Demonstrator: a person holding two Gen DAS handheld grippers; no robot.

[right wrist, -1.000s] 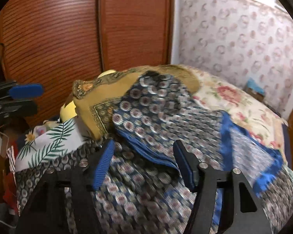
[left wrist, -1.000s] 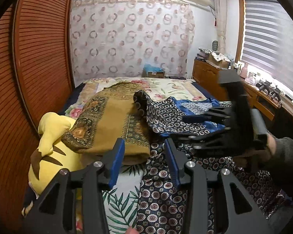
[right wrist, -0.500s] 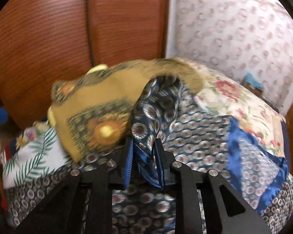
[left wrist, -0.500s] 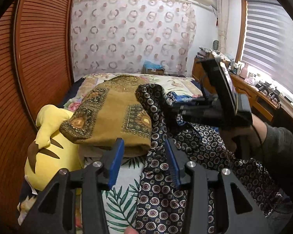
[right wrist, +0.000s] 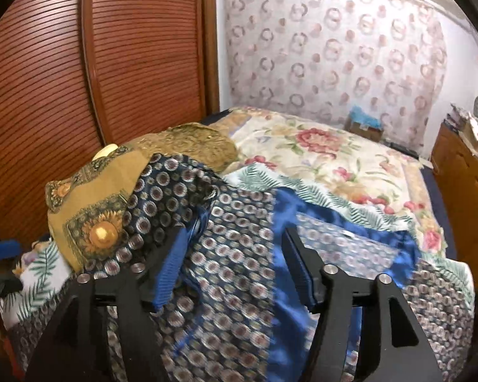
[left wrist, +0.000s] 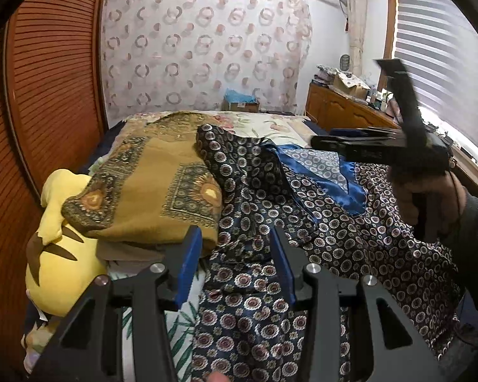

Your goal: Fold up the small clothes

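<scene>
Bedroom with a floral-covered bed. Navy patterned garment lies spread across it, partly over a mustard garment. Left hand-held gripper gapes wide above the navy cloth, holding nothing; right hand-held gripper likewise wide, empty.

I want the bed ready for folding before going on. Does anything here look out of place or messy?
Yes. The navy patterned garment lies rumpled, its upper corner draped over the mustard cloth, blue lining turned out. A yellow plush toy is wedged under the mustard cloth at the bed's edge.
</scene>
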